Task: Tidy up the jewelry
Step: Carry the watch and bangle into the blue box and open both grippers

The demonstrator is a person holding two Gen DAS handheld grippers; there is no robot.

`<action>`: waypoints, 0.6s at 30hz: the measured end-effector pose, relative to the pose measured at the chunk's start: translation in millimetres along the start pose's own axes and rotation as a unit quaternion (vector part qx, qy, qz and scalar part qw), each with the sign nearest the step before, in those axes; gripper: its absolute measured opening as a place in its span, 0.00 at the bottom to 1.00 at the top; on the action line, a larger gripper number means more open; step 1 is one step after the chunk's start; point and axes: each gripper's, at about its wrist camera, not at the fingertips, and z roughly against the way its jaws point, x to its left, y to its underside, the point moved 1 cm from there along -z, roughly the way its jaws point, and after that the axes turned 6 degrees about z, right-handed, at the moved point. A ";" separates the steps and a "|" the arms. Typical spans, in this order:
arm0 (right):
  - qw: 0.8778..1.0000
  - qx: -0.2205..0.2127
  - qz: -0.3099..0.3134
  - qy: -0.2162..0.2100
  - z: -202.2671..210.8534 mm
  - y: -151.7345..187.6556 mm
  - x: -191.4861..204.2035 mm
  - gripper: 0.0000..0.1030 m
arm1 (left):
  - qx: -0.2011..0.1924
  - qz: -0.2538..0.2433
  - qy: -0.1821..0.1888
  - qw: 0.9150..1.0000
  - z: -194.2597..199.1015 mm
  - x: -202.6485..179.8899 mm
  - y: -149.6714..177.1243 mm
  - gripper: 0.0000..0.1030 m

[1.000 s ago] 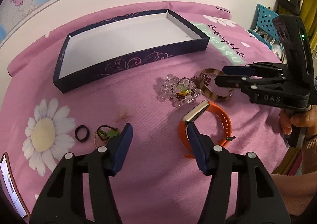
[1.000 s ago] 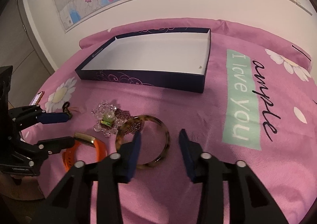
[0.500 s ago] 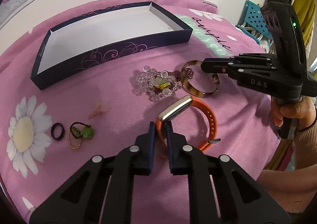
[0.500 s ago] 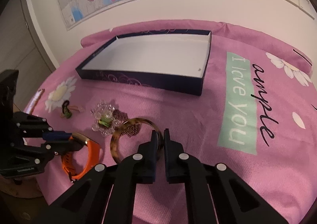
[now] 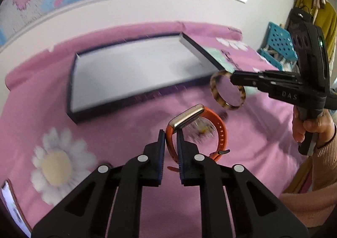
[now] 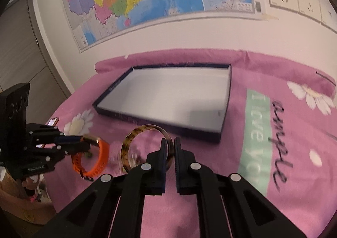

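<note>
My left gripper [image 5: 171, 139] is shut on the strap of an orange watch [image 5: 212, 120] with a gold face and holds it above the pink cloth; it shows too in the right wrist view [image 6: 101, 153]. My right gripper [image 6: 171, 147] is shut on a tortoiseshell bangle [image 6: 134, 134] and holds it in the air, seen in the left wrist view [image 5: 217, 92] in front of the box. The dark blue box [image 5: 71, 95] with a white inside lies open behind both; it also shows in the right wrist view [image 6: 223, 124].
A blurred bead cluster [image 5: 202, 128] lies on the cloth under the watch. A phone [image 5: 10, 206] lies at the left edge. The wall with a map and sockets stands behind the box. A blue crate [image 5: 278, 48] is at the right.
Both grippers, shut on their pieces half a second ago, have lifted the watch and the bangle off the cloth and moved them toward the box.
</note>
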 end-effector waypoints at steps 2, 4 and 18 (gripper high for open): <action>1.000 -0.003 0.003 0.004 -4.9 -10.3 -1.6 0.05 | -0.012 -0.002 -0.015 1.000 1.3 8.6 -14.9 0.11; 1.000 -0.008 0.006 0.007 -11.7 -24.6 -5.4 0.05 | -0.018 -0.002 -0.023 1.000 0.4 17.0 -27.2 0.11; 0.999 0.016 0.000 0.048 -86.3 -93.0 -38.5 0.05 | -0.013 -0.003 -0.061 0.998 -59.6 61.4 -107.4 0.11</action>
